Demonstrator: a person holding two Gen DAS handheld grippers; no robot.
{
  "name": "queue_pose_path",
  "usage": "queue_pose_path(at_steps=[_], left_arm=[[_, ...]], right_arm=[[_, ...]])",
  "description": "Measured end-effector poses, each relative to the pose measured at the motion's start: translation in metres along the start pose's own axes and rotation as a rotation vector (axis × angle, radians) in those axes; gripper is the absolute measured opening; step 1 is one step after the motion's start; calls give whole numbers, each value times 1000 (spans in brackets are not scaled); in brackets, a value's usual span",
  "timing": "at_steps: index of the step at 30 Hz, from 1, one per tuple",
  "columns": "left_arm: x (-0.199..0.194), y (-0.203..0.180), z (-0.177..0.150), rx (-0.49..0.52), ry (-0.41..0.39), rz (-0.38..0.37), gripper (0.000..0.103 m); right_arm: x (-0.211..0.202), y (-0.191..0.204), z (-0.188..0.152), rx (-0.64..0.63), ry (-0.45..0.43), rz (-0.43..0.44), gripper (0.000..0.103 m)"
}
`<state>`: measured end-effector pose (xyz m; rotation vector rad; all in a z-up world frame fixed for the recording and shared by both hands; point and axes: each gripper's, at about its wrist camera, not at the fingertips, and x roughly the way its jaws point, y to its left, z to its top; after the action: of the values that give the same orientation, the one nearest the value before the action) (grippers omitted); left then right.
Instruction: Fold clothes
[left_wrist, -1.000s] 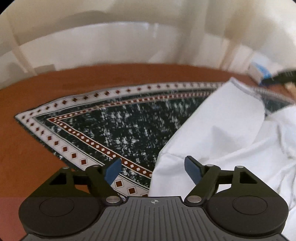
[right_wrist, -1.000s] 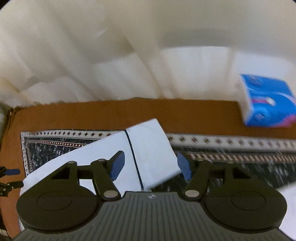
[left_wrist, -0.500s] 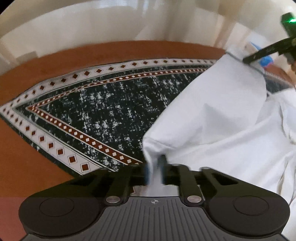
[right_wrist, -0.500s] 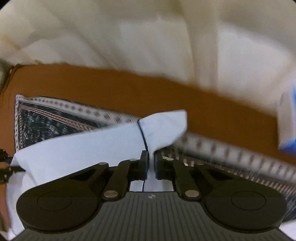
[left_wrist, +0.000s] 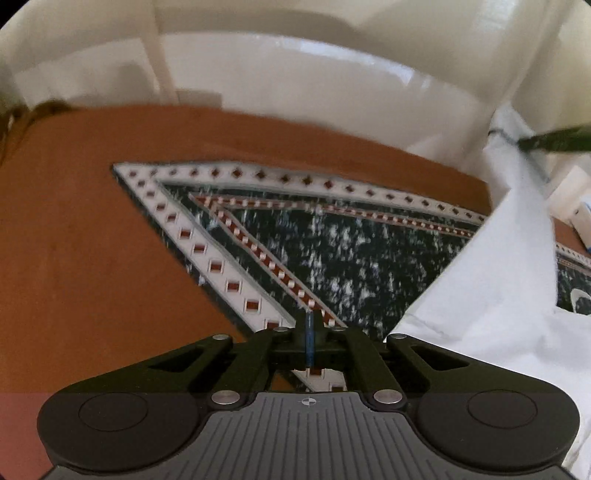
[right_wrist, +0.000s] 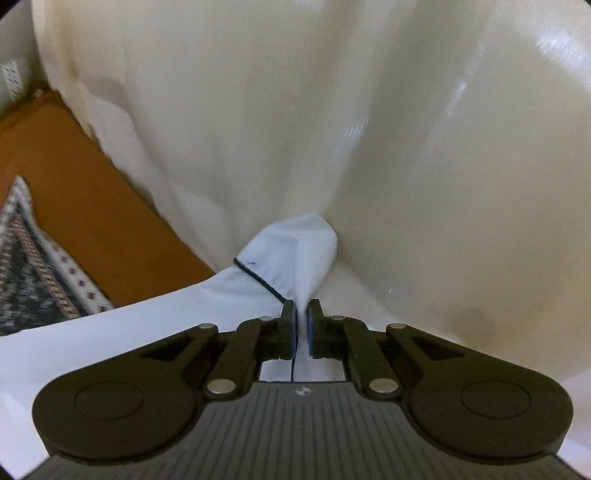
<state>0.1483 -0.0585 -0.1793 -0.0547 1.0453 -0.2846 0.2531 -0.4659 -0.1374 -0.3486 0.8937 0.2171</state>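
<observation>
A white garment lies bunched on the right side of a patterned mat. My left gripper hangs over the mat's bordered edge, just left of the garment's near hem. Its blue pads are pressed flat together and no cloth shows between them. My right gripper is shut on a corner of the white garment, beside a dark seam line, and holds it up in front of the curtain. That right gripper also appears at the upper right of the left wrist view, with cloth hanging down from it.
The dark mat, with its white border of red diamonds, lies on a brown tabletop. A cream curtain hangs close behind the table. A blue and white packet peeks in at the far right.
Both grippers went from open to shut. The left one had the hem between its pads half a second ago; now it is left of the cloth. The right one rolled and carried its corner towards the curtain.
</observation>
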Motion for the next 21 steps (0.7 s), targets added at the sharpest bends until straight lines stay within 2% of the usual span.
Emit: queue_pose_path(at_steps=[1,2,3,5,7,9,10,11,12,14,17,18,21], left_arm=[[1,0,-2,8,11,-7,24],[1,0,-4,16,22,-13,28],[1,1,-7,24,30,-12,31],[-1,2,-12,39,42,-6,45],[-10,2,-16,42,34,-4,56],[-23,1,-20,46,21,-7,58],[-32,-1,-22,51,12,-16,61],[-40,-3,-24,60,2,-30,64],[-47,-8,-27,73,-9,-46,65],[-63,-20,-34,114,-23,-85,75],[-79,-44,-51,199,-8,-157,76],[-83,-53,-58,226,12,-190,76],[-91,-74,-82,292,80,-293,81]], right_arm=[[12,2,-5,16,16,-9,8],[23,3,-9,29,41,-20,13],[32,2,-12,37,80,-35,25],[46,1,-19,47,145,-65,36],[29,-6,-20,48,108,-95,40],[-8,-17,-21,81,31,-107,46],[-34,-23,-23,106,-18,-100,48],[-67,-29,-29,132,-69,-75,53],[-97,-31,-39,148,-104,-52,62],[-152,-25,-69,180,-145,0,71],[-235,-17,-115,229,-206,77,74],[-255,-11,-131,252,-205,112,77],[-276,17,-190,347,-89,249,77]])
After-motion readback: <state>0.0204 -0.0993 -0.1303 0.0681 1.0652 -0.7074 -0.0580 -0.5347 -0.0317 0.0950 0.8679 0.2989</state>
